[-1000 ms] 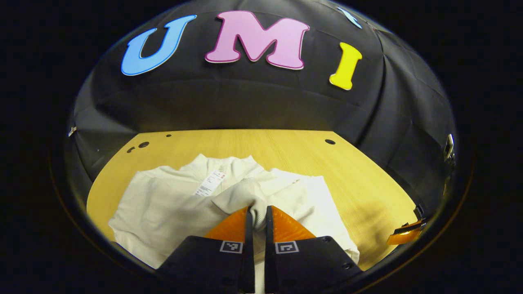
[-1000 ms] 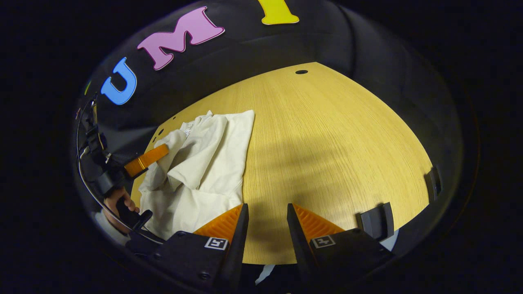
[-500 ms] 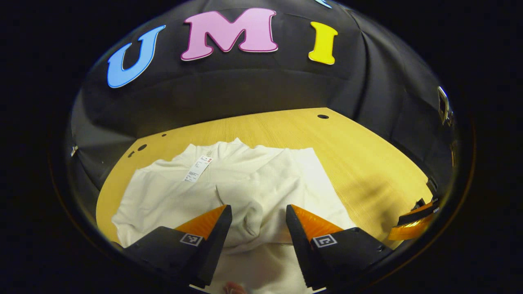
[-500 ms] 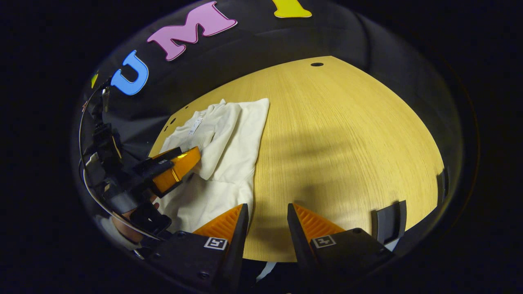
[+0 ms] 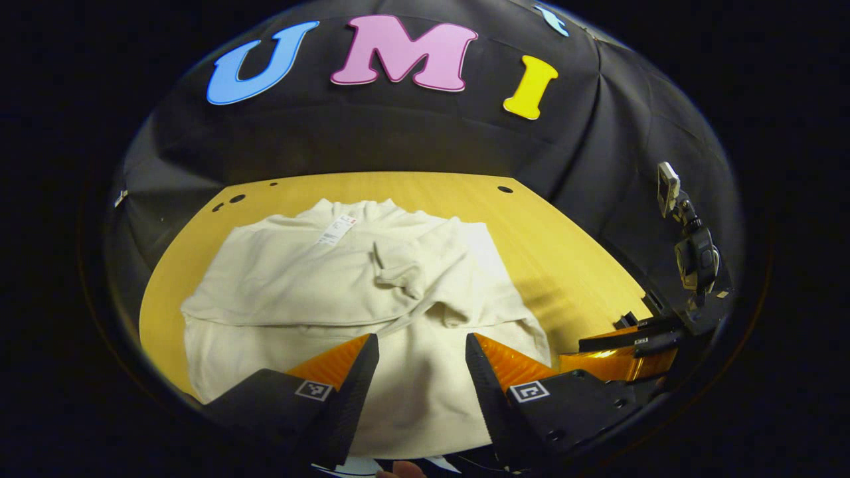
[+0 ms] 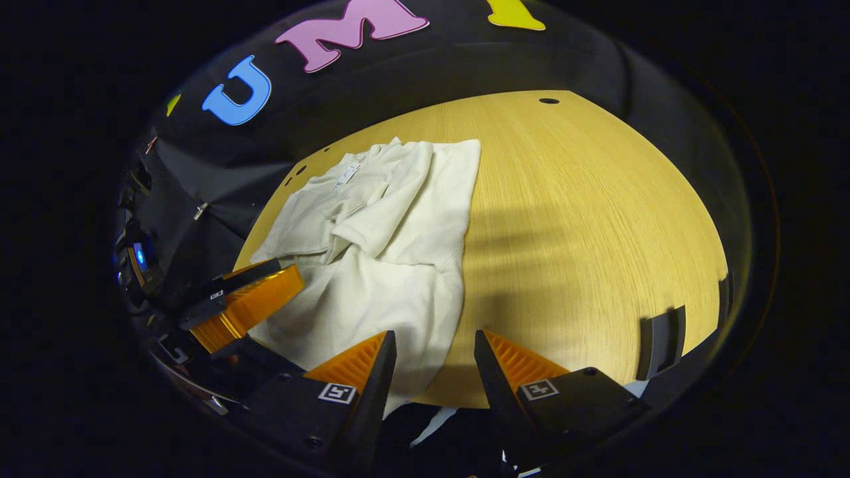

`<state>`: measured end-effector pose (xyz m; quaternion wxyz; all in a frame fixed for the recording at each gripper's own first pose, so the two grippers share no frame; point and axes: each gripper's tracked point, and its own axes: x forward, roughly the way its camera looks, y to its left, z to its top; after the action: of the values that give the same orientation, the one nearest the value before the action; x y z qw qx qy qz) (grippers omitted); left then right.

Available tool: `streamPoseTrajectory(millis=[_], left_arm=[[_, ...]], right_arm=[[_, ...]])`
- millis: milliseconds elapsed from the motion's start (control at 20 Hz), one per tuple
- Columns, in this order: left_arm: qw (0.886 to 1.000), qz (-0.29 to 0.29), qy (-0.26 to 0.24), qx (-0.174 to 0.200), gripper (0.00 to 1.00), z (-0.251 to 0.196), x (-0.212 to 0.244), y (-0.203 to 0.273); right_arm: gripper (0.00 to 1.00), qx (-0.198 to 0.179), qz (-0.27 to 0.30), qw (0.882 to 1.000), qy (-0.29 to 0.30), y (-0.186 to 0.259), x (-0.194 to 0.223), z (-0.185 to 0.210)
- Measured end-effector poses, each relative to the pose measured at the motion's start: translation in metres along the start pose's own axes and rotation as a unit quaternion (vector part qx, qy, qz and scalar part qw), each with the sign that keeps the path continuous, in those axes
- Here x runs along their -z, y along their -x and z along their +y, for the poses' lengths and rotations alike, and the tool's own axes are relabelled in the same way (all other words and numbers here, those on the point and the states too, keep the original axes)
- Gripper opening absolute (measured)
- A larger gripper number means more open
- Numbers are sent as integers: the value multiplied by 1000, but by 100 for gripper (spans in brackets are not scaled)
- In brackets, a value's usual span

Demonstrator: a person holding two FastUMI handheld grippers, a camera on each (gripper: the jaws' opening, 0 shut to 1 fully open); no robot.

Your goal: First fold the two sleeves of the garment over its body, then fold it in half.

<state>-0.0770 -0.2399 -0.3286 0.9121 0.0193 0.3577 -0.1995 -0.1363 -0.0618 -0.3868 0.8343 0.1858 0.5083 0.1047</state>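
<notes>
The cream-white long-sleeved knit garment [image 5: 332,299] lies flat on the yellow wood-grain table [image 5: 564,265], collar at the far side, hem at the near edge. Both sleeves are already laid across its body; the cuff of the upper sleeve [image 5: 405,275] rests near the centre of the chest. Judged from this, the sleeve step is complete and the half fold is the step in hand.

Left gripper [image 5: 418,365]: jaws apart, holding nothing, positioned above the near hem, slightly right of the garment's centre line. Right gripper [image 6: 431,365]: jaws apart, holding nothing, positioned over the near right corner of the garment, at the line where cloth meets bare table.

Governing relation: the garment's long axis runs near to far, directly away from both grippers, with the hem as the closest edge. The two grippers are about equally near to it. The half fold would probably require each gripper to grasp the hem and carry it toward the collar.

Caution: the loose sleeves may slide during lifting.
</notes>
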Motion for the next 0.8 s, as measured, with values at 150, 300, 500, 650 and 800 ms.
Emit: streamPoseTrajectory(millis=[150, 300, 500, 650, 800], left_arm=[[1000, 5, -6, -21, 82, 44, 16, 24], [999, 26, 3, -42, 82, 85, 40, 45], [996, 44, 27, -77, 82, 137, 64, 68], [993, 54, 42, -100, 82, 172, 74, 77], [990, 67, 48, -117, 82, 200, 87, 80]], right_arm=[[78, 3, 1, 1000, -5, 5, 7, 16], [92, 19, -2, 1000, -6, 8, 15, 28], [98, 58, 5, 998, -14, 8, 34, 29], [98, 92, 9, 995, -29, 9, 46, 25], [98, 112, 13, 993, -42, 8, 56, 26]])
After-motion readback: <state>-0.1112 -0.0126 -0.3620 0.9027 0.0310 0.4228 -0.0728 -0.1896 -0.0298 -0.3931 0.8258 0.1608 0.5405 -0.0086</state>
